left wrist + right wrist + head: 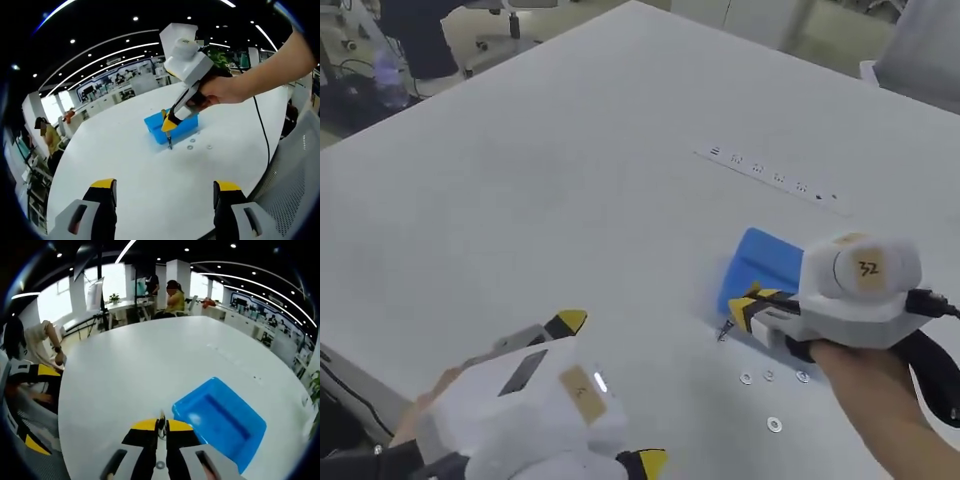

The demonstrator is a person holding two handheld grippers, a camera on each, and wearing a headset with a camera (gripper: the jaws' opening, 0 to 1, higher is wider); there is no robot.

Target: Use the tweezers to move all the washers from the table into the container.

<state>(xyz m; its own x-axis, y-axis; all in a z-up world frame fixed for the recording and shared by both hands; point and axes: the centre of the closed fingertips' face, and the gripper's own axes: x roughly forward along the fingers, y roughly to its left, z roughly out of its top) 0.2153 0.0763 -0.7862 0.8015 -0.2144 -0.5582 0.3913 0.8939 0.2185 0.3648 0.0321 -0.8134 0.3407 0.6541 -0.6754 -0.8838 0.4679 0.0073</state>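
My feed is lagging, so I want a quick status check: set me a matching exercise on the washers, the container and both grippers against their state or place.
1 washers
2 container
3 left gripper
4 right gripper

a shut on the tweezers
b blue
c open, holding nothing
d lying on the table

Pairs: 1-d, 2-b, 3-c, 4-a.

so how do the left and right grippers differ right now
The left gripper has its jaws wide apart and holds nothing; the right gripper is shut on the tweezers. The right one sits by the blue container, the left hangs back from it. Both have yellow-tipped jaws.
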